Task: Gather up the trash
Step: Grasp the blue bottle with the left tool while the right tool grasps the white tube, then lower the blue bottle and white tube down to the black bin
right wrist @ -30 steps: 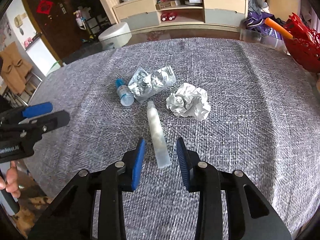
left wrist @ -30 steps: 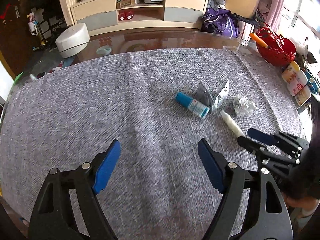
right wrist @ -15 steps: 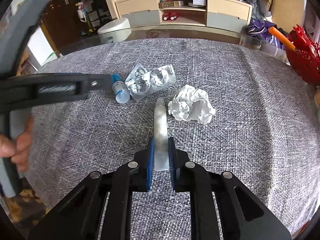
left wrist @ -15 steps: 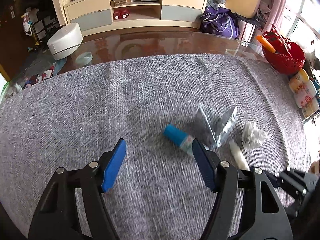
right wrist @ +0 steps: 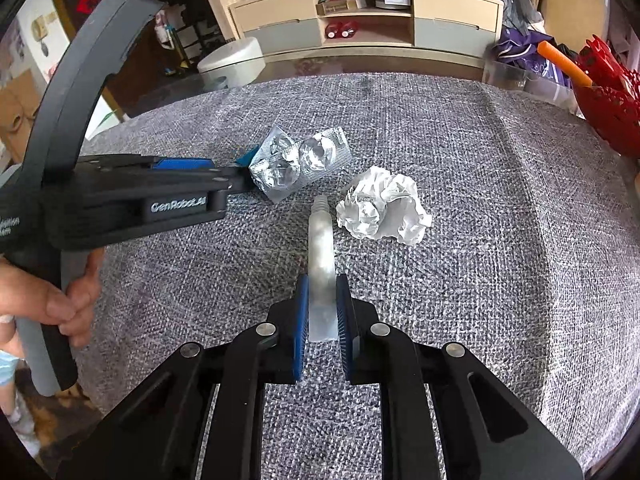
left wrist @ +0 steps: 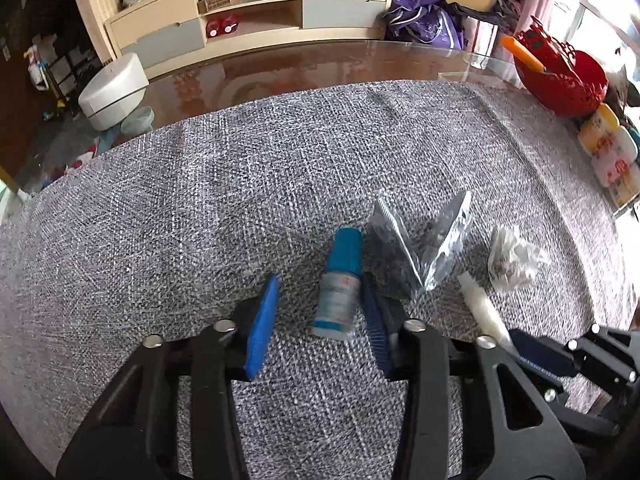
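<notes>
Grey cloth (left wrist: 240, 200), right tool (right wrist: 322, 322) gripping tube (right wrist: 320, 240), left tool (left wrist: 320, 320) narrowing astride bottle (left wrist: 340, 280).

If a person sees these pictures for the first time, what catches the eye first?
Probably the right claw, shut on a clear tube on the grey cloth. Next, the left claw, closing around a small blue-capped bottle, beside a silver blister pack and crumpled white paper.

1. A glass-topped table (left wrist: 320, 64) carried a grey woven cloth (left wrist: 240, 184).
2. On the cloth lay a small blue-capped bottle (left wrist: 340, 280), a folded foil pill pack (right wrist: 300, 160) at its 2 o'clock, a crumpled paper ball (right wrist: 384, 208) and a clear tube (right wrist: 320, 248).
3. A red basket (left wrist: 560, 76) stood at 2 o'clock.
</notes>
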A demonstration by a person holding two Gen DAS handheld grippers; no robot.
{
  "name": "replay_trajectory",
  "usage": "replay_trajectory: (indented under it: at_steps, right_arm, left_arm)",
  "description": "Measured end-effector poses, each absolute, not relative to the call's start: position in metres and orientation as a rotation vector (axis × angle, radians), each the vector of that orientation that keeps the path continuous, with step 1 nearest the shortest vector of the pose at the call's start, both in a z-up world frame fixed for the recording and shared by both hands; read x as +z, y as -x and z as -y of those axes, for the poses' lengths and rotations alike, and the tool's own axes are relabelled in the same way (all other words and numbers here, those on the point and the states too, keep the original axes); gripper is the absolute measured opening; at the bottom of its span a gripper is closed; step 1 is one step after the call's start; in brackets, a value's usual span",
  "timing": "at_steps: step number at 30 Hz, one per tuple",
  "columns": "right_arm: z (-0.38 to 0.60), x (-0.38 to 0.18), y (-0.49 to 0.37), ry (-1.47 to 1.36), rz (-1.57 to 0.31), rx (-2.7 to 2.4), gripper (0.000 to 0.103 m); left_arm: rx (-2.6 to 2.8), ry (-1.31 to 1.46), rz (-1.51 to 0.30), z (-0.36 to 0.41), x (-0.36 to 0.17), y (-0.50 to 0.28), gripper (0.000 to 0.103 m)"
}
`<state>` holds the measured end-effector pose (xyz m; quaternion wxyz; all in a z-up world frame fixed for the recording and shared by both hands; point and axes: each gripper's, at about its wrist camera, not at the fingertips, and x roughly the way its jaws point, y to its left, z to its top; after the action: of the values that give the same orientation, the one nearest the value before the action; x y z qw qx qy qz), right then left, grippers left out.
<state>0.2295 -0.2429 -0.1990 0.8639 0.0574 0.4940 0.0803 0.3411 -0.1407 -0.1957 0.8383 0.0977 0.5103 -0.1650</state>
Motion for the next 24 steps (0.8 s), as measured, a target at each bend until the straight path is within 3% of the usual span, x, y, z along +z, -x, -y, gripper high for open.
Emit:
replay_trajectory:
  at_steps: [1,4,24]
  right_arm:
    - [0.243,-0.199,-0.229,-0.118,-1.033,0.168,0.015]
    - [0.242,-0.2,-0.227,-0.119,-1.026,0.167,0.015]
    - [0.228,-0.18,-0.135,-0.184,-0.992,0.18,0.015]
  left_arm:
    - [-0.349,-0.216,-1.075,0.14,-0.196,-0.34,0.024]
    - [-0.365,-0.213,-1.075,0.134,-0.196,-0.336,0.017]
    - [-0.369,-0.198,-1.048,0.079,-0.16,-0.209,0.017]
